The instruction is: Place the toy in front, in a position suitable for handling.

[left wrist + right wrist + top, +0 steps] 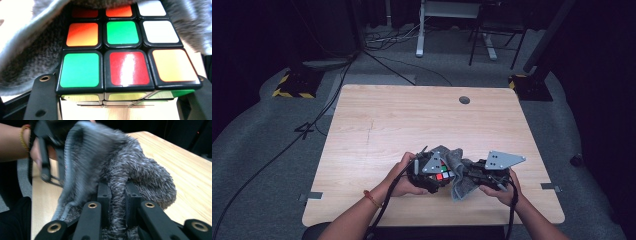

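One puzzle cube (122, 60) clamped in left gripper (428, 175); one grey cloth (120, 175), apparently touching it, pinched by right gripper (117, 202).

No words, numbers or brand names can be read anywhere. The coloured squares on the black puzzle cube (125, 60) are plain, with no letters on them. The fluffy grey cloth (120, 172) has no tag to read. The pale wooden tabletop (412, 120) has no writing. The only sign-like marks are yellow and black warning stripes on two dark blocks on the floor (292, 87), past the far corners of the tabletop.
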Available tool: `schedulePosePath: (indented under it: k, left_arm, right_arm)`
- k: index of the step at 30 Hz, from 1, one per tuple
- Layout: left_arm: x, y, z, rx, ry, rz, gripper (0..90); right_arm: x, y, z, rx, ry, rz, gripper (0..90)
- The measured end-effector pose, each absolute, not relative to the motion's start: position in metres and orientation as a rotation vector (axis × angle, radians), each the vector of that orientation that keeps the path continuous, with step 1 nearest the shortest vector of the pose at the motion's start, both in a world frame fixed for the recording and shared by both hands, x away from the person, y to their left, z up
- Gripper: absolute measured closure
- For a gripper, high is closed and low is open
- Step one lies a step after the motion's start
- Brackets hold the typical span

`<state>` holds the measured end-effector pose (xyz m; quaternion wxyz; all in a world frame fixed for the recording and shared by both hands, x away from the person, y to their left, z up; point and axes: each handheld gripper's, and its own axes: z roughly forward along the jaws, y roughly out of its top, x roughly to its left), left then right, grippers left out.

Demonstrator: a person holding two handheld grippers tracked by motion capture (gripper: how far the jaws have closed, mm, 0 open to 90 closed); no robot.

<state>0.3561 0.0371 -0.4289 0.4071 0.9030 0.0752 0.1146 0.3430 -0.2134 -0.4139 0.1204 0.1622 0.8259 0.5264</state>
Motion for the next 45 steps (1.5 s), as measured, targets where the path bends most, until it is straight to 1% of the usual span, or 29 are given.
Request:
schedulePosePath:
  k: [11, 15, 20, 24, 33, 35, 38, 40, 45]
  left_arm:
    - [0.355, 0.042, -0.424, 2.22, 0.177, 0.257, 33.4]
    - [0.357, 0.04, -0.426, 2.234, 0.194, 0.264, 33.2]
    - [0.359, 0.041, -0.426, 2.229, 0.202, 0.244, 32.7]
    - [0.36, 0.041, -0.428, 2.259, 0.198, 0.225, 31.7]
    - [0.36, 0.039, -0.429, 2.274, 0.21, 0.231, 32.0]
    - [0.361, 0.041, -0.429, 2.247, 0.226, 0.196, 32.1]
    - [0.359, 0.041, -0.428, 2.216, 0.221, 0.204, 32.5]
    - [0.359, 0.04, -0.428, 2.211, 0.234, 0.207, 32.6]
    - [0.364, 0.041, -0.429, 2.208, 0.242, 0.149, 32.5]
  right_arm:
    - [0.347, -0.209, -0.422, 0.483, 2.461, 1.463, 79.0]
    - [0.346, -0.21, -0.422, 0.487, 2.457, 1.482, 79.1]
    - [0.343, -0.21, -0.42, 0.461, 2.43, 1.534, 79.2]
    - [0.342, -0.211, -0.418, 0.445, 2.415, 1.574, 79.2]
    - [0.341, -0.211, -0.419, 0.448, 2.413, 1.572, 79.3]
    - [0.342, -0.212, -0.419, 0.455, 2.415, 1.578, 79.3]
    - [0.344, -0.212, -0.42, 0.479, 2.422, 1.567, 79.2]
    - [0.344, -0.213, -0.423, 0.494, 2.425, 1.566, 79.2]
    - [0.345, -0.213, -0.425, 0.5, 2.426, 1.567, 79.3]
